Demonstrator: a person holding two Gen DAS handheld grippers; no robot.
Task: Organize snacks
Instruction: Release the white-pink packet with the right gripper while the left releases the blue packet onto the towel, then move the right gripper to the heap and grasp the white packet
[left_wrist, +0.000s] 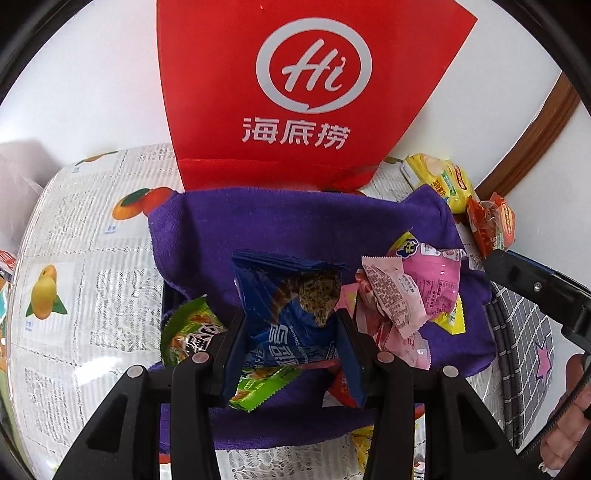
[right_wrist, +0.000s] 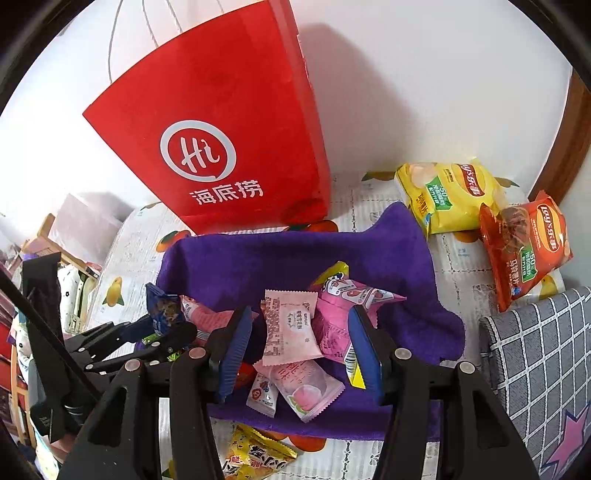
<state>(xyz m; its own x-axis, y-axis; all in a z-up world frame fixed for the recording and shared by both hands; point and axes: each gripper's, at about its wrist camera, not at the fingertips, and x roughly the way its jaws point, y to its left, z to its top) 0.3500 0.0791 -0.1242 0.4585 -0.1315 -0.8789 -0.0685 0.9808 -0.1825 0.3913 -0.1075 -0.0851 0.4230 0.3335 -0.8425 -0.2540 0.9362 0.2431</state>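
Observation:
My left gripper (left_wrist: 291, 332) is shut on a blue cookie packet (left_wrist: 291, 302), held above a purple cloth (left_wrist: 258, 229); the packet shows small in the right wrist view (right_wrist: 162, 308). A green snack packet (left_wrist: 184, 328) lies under it to the left. My right gripper (right_wrist: 299, 350) is open, its jaws either side of a pale pink candy packet (right_wrist: 290, 328) in a pile of pink packets (right_wrist: 343, 299) on the cloth (right_wrist: 258, 254). A red paper bag (right_wrist: 229, 140) stands behind the cloth, also in the left wrist view (left_wrist: 306, 92).
A yellow chip bag (right_wrist: 447, 195) and a red chip bag (right_wrist: 524, 247) lie at the back right by the wall. A grey checked box (right_wrist: 539, 362) stands to the right. A yellow snack packet (right_wrist: 255, 454) lies on the newspaper-print tablecloth (left_wrist: 74, 295) at the front.

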